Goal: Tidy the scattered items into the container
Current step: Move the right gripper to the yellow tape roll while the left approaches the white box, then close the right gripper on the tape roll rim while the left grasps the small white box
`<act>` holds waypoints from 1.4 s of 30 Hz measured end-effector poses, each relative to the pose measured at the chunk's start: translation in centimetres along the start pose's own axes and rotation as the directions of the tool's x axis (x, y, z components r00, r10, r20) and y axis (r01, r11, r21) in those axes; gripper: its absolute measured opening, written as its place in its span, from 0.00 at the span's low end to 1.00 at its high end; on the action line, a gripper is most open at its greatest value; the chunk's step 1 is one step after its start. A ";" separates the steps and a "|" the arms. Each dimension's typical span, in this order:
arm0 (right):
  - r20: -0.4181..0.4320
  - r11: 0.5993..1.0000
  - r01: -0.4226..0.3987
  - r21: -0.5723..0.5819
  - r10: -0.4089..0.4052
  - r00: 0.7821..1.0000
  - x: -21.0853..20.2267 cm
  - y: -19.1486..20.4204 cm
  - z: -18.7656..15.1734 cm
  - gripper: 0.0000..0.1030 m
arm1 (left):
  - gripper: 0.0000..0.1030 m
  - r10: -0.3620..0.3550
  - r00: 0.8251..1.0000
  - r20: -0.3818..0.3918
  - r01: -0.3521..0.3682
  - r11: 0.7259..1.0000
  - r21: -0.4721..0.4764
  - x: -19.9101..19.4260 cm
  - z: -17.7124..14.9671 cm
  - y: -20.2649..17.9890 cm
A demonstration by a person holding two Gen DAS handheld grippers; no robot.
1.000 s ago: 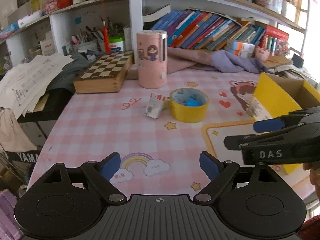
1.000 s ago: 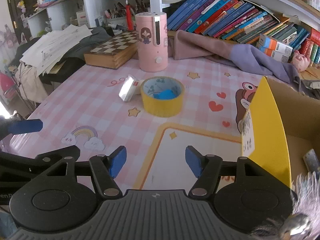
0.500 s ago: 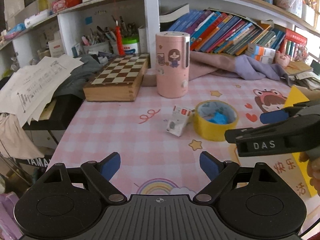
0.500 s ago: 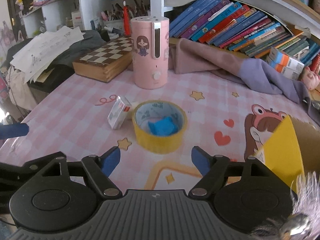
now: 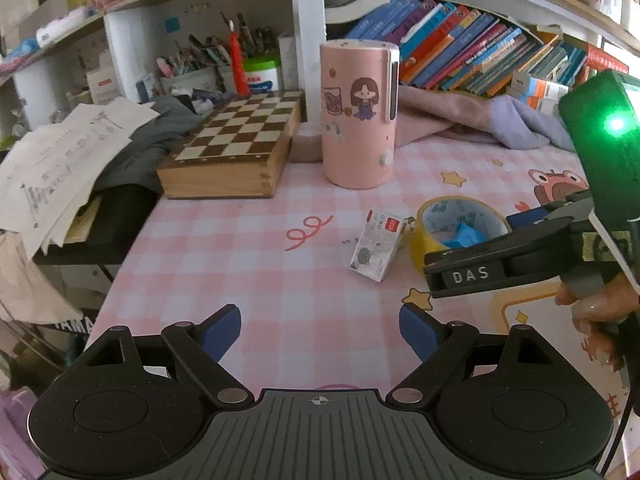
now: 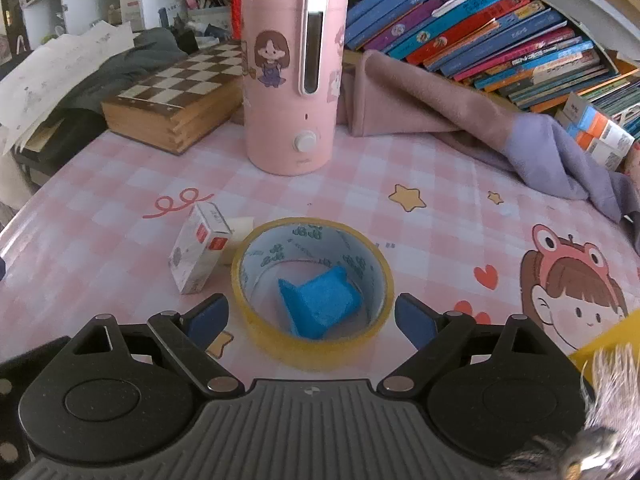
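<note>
On the left of the pink checked table lies a pile of papers, then a wooden chessboard, neither apparently part of the job in hand. The left gripper hangs over bare cloth with its jaws spread and nothing between them. Next comes a tall pink canister, upright near the centre back. In front of it a small white box lies tilted, just beside a yellow tape roll lying flat, with a blue crumpled scrap inside its ring. The right gripper is set low over the near side of the roll; its jaws are opening, and they stand to either side of the roll with the pads apart from it. To the right a pink and purple cloth is draped before leaning books. At the far right edge only a yellow corner shows, presumably the container. Judgement: the step in hand is the approach to the tape roll. The next move calls for lowering the pads to straddle the roll's outer wall, then closing squarely; an off-centre squeeze could skid the roll into the box. The scrap would probably stay behind if the roll is lifted.
</note>
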State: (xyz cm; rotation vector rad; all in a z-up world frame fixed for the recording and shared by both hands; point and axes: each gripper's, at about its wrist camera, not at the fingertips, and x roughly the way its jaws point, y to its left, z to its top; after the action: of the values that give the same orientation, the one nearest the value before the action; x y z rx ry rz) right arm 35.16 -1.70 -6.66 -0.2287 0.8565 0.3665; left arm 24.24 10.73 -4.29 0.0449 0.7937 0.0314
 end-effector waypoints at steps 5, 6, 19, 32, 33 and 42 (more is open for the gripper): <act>-0.009 1.000 -0.012 0.004 0.012 1.000 1.2 -0.2 0.3 0.85 | 0.85 -0.035 0.999 -0.001 0.035 0.998 0.054 1.9 0.4 -0.8; -0.006 1.000 -0.016 0.010 0.016 1.000 1.1 -0.3 0.3 0.85 | 0.84 -0.039 0.999 0.002 0.039 0.997 0.066 2.3 0.5 -1.0; 0.073 0.998 -0.038 0.047 0.034 0.997 -1.5 -1.6 0.9 0.85 | 0.72 -0.069 0.998 0.002 0.068 0.987 0.146 7.8 2.7 -2.8; 0.092 0.996 -0.021 0.091 0.013 0.996 -2.9 -3.2 0.4 0.85 | 0.28 -0.102 0.995 -0.009 0.102 0.989 0.111 6.5 2.8 -2.8; 0.095 0.996 -0.023 0.089 0.015 0.995 -3.1 -3.1 0.3 0.85 | 0.27 -0.103 0.995 -0.004 0.102 0.989 0.104 6.1 2.8 -2.7; 0.128 0.996 -0.027 0.081 0.016 0.992 -5.4 -2.8 -0.4 0.84 | 0.13 -0.109 0.994 0.016 0.108 0.993 0.048 3.1 2.0 -2.3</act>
State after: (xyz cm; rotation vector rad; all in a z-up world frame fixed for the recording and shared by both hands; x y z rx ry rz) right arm 32.76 -5.57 -2.58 -0.1184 0.7470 0.3611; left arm 27.89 8.55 -5.22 0.0467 0.7773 -0.0904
